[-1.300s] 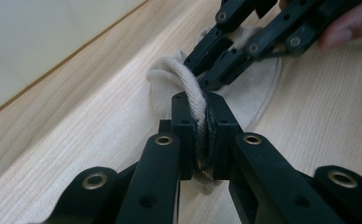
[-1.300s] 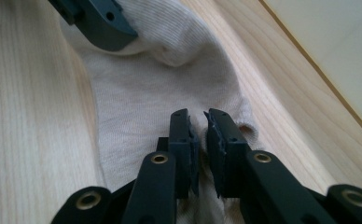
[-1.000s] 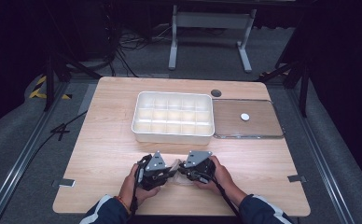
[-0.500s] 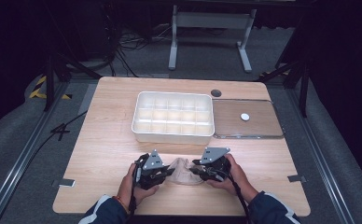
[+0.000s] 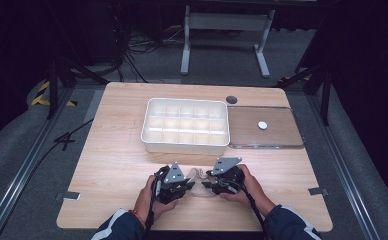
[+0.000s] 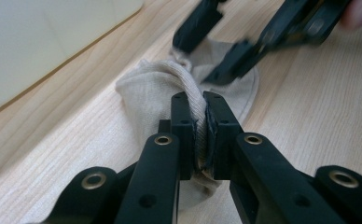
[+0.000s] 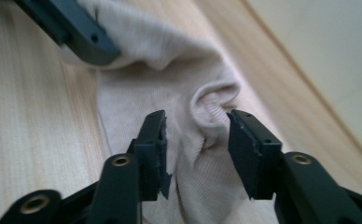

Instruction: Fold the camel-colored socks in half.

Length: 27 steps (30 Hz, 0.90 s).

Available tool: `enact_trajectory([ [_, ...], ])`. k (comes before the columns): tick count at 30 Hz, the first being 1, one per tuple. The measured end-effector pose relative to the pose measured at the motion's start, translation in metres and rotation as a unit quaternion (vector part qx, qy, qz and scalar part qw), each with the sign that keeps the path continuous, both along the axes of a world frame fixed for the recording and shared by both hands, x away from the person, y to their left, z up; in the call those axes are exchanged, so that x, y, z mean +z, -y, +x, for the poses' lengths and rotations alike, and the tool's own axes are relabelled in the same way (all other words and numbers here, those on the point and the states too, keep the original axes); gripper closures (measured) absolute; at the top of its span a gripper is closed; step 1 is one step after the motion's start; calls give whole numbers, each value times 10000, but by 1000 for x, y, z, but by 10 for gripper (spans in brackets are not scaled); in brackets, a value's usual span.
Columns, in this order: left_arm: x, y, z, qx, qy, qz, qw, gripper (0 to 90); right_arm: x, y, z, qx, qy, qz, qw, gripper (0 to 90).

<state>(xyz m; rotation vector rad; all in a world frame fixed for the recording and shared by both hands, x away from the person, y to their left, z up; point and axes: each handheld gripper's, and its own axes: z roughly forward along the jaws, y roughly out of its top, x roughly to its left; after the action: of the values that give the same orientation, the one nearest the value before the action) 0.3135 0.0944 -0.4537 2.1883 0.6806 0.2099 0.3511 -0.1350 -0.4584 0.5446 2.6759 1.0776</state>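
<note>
Left tool (image 6: pixel 198 135) is pinching a bunched ridge of the beige sock (image 6: pixel 160 88), its jaws pressed tight on the cloth. Right tool (image 7: pixel 195 149) has just been opening: its jaws now stand apart with a fold of the sock between them, and the pads do not press on it. Compared with a second ago, when the two tools sat close together, the right tool (image 5: pixel 221 181) has drawn away toward 3 o'clock of the left tool (image 5: pixel 174 182), and the sock (image 5: pixel 198 176) now lies stretched out between them on the bench (image 5: pixel 112 165), at 6 o'clock of the white compartment tray (image 5: pixel 186 145). My reading is that the right side has let go to regrip, so the left pinch alone anchors the sock.
</note>
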Motion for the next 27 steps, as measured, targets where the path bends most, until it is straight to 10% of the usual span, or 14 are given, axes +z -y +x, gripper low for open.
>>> enact_trajectory([
  [8,1,-3,1,30,10,-66,10000,838,-1,32,3,-379,-257,175,9988,528],
  [27,9,16,12,187,65,-277,9994,831,-11,23,6,-267,-373,50,9989,591],
])
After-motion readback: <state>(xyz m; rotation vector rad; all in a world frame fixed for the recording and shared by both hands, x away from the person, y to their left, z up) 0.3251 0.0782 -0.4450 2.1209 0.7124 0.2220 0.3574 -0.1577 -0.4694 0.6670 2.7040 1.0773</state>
